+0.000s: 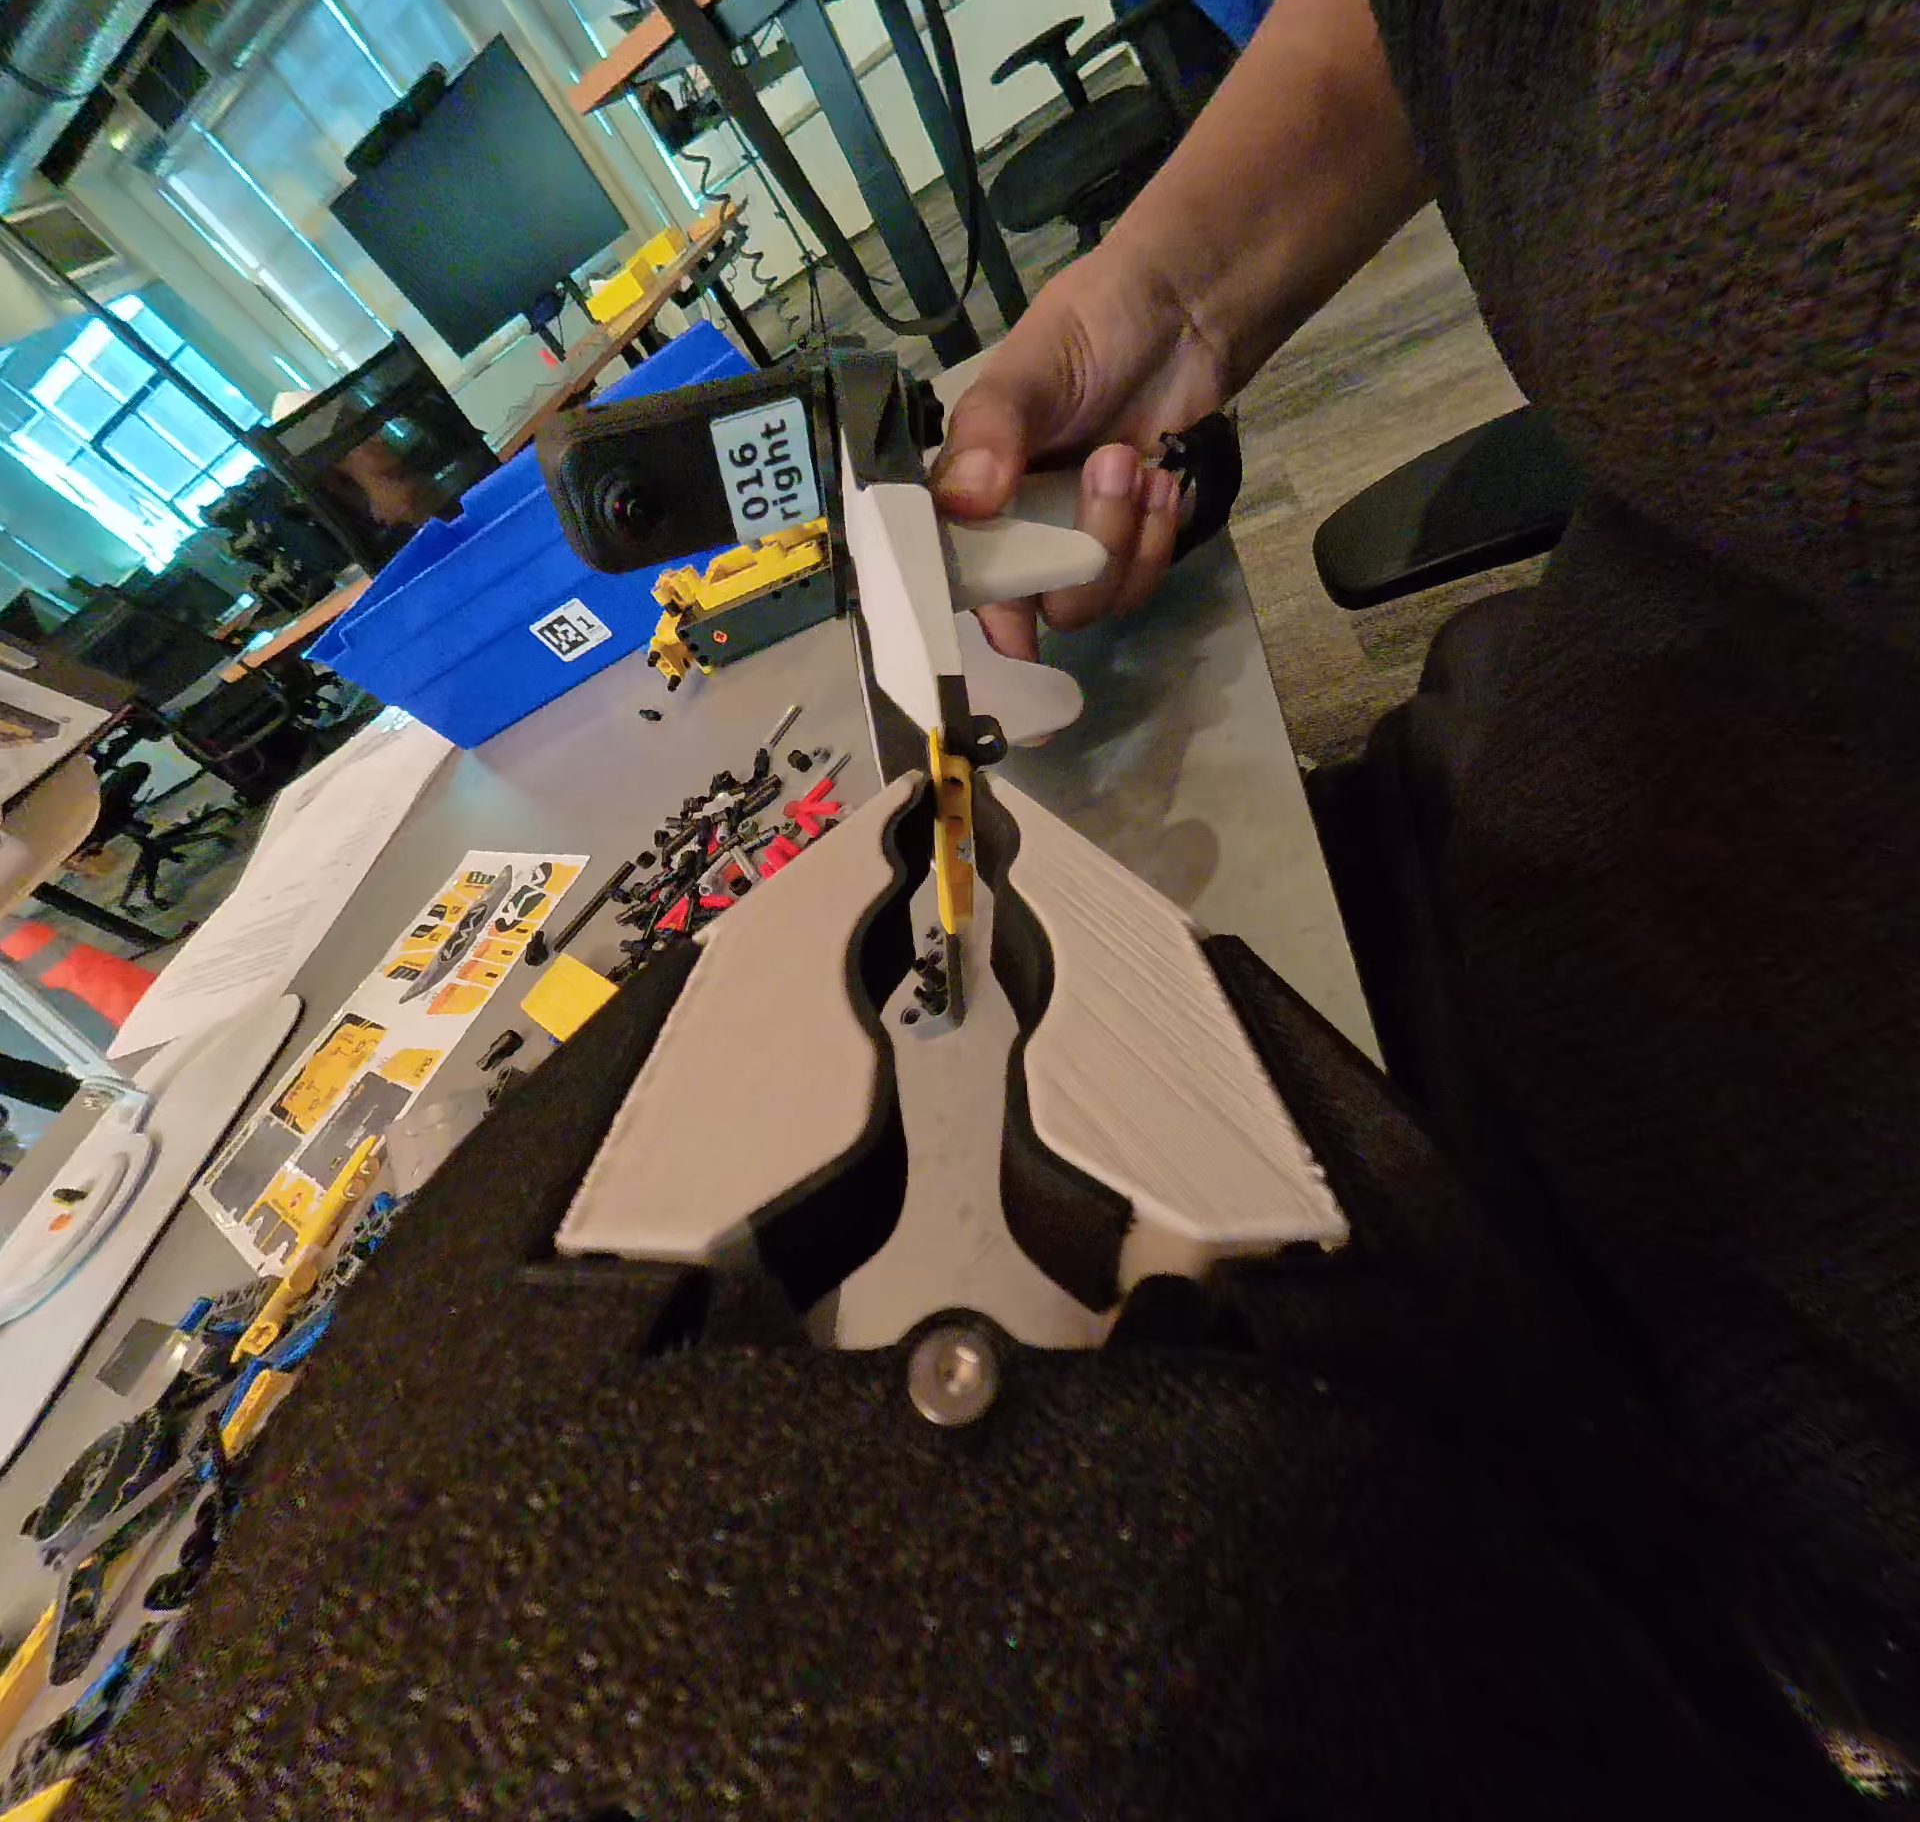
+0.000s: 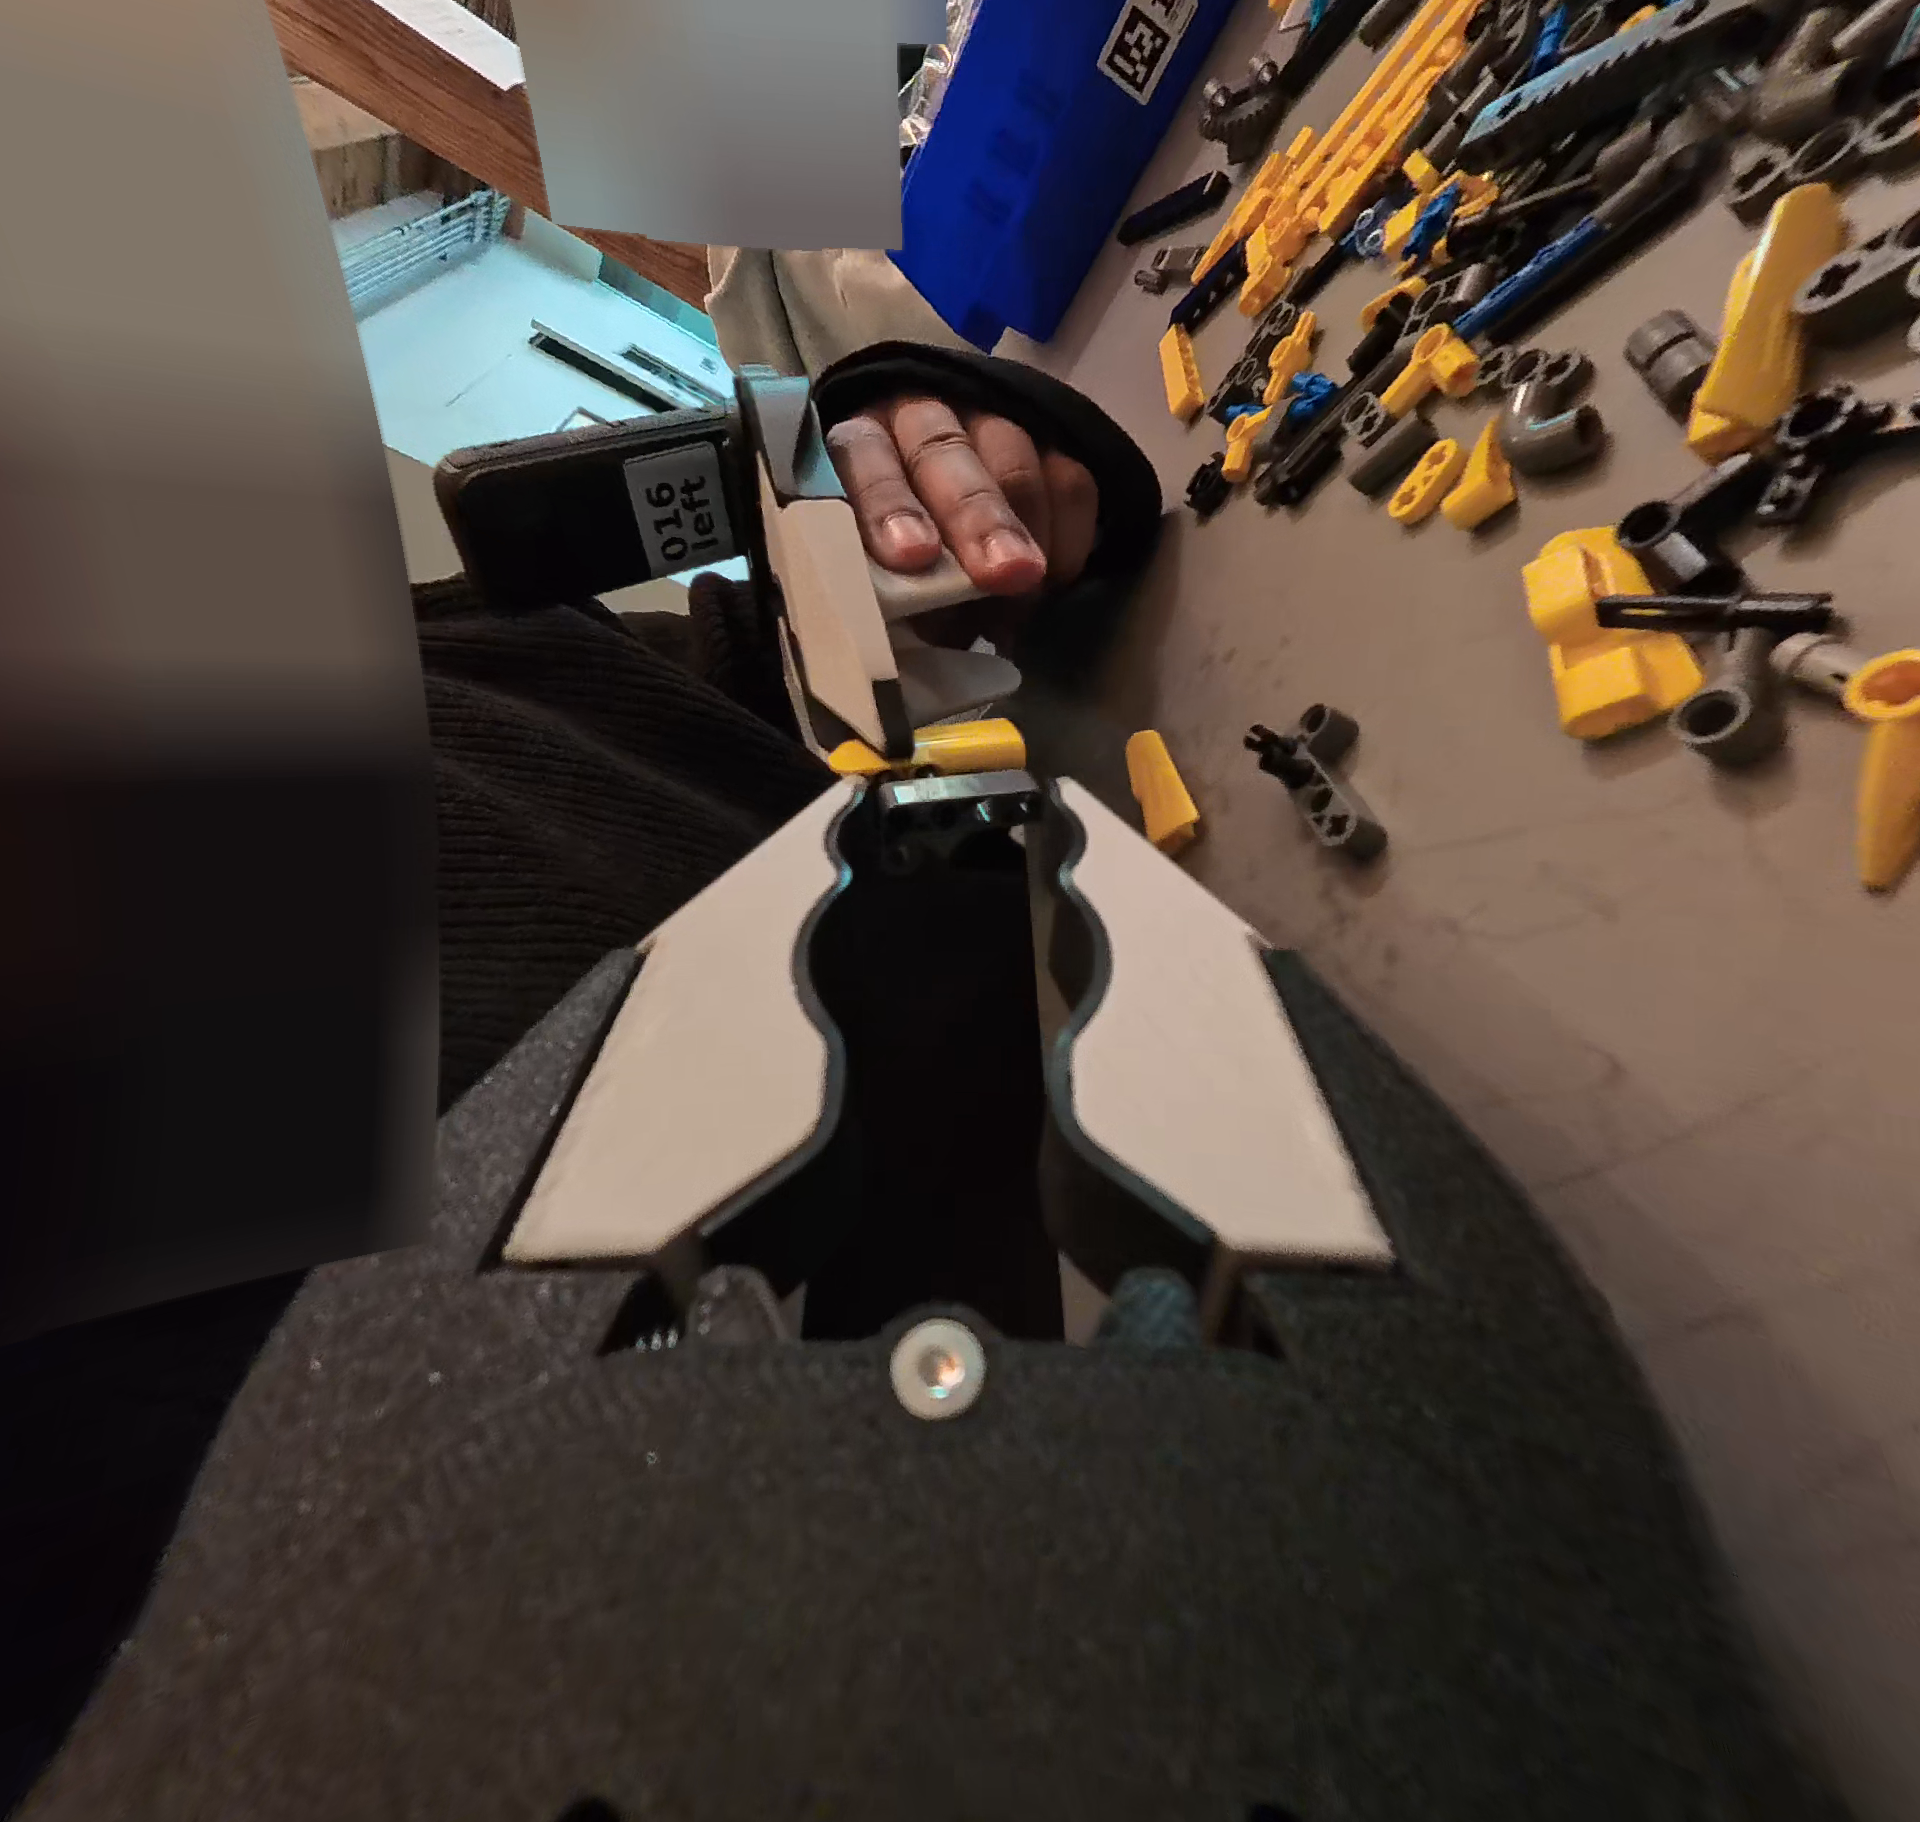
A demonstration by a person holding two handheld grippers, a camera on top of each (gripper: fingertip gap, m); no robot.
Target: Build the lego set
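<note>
In the left wrist view my left gripper [image 1: 951, 793] is shut on a narrow yellow piece [image 1: 951, 842] held edge-on, with a black part [image 1: 951, 983] at its near end between the fingers. My right gripper [image 1: 961, 723] comes in from above, hand-held, tip to tip with the left, and pinches a small black part [image 1: 985, 736]. In the right wrist view my right gripper [image 2: 951, 785] is shut on a short black beam [image 2: 956, 801]. The yellow piece [image 2: 961, 744] lies right against it, held by the left gripper [image 2: 888, 733]. Both hover above the grey table [image 2: 1455, 1045].
A blue bin [image 1: 488, 619] stands at the table's far side, with a yellow and black part-built model [image 1: 748, 609] beside it. Loose black and red pins [image 1: 717, 858] and a printed sheet [image 1: 436, 993] lie left. Many yellow, grey and blue parts [image 2: 1455, 266] lie scattered. My left and right fingertips are right by each other.
</note>
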